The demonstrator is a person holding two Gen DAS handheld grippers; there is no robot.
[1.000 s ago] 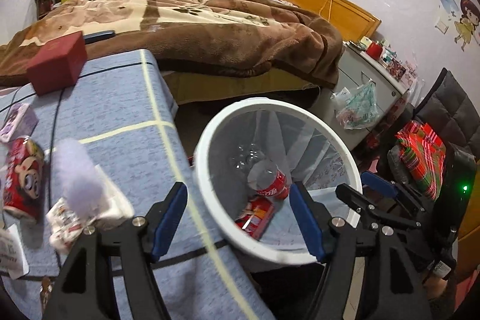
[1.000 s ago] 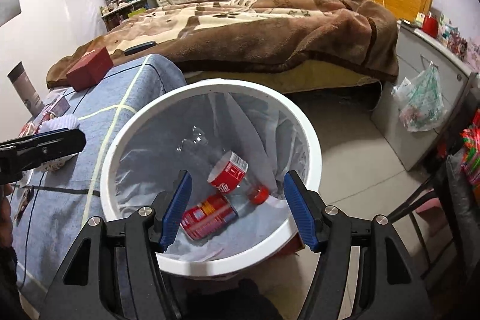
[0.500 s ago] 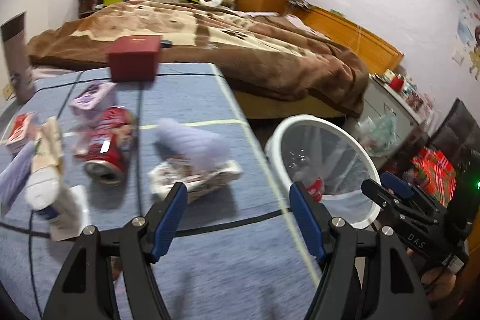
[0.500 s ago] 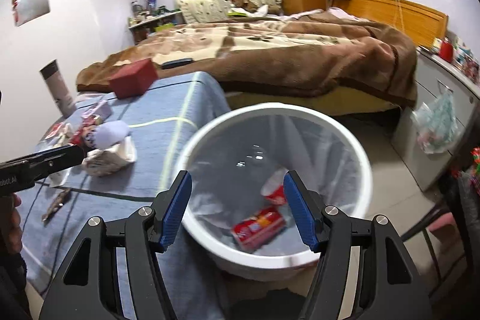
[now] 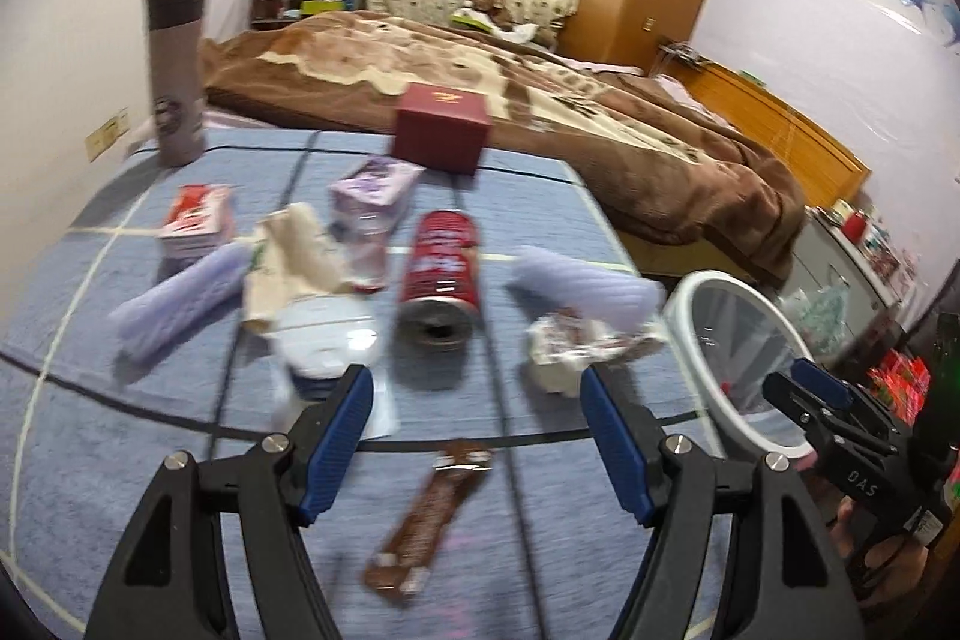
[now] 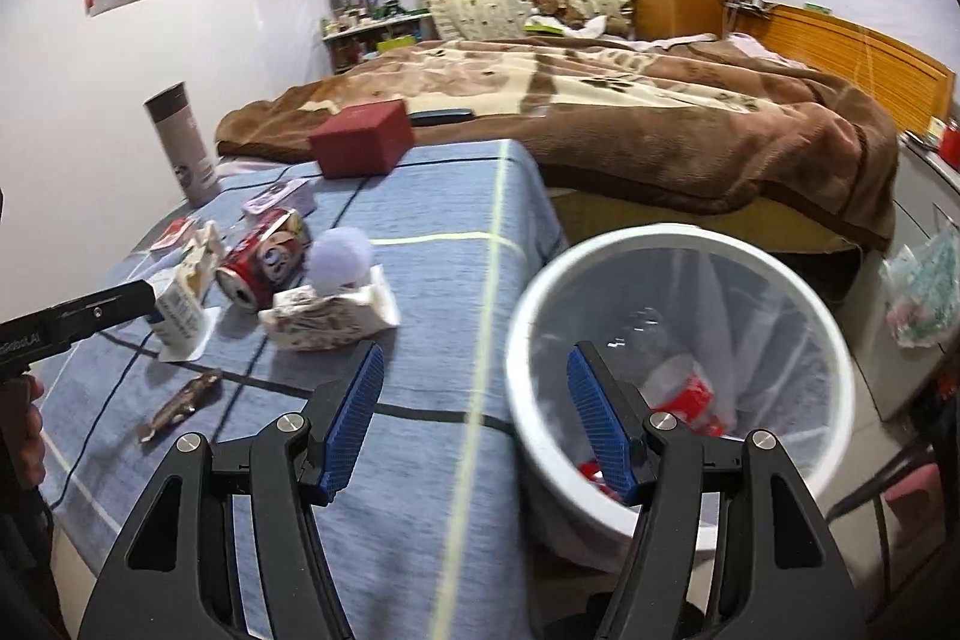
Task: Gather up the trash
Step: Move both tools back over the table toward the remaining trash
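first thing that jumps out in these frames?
The litter on the blue tablecloth: a red can lying on its side mid-table, with a brown wrapper in front of the open left hand-held gripper. Off the table's right edge stands the white bin, a bottle already inside.

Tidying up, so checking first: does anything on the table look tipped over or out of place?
Yes. The red can lies on its side mid-table, open end toward the camera, and a brown wrapper lies loose near the table's front edge.
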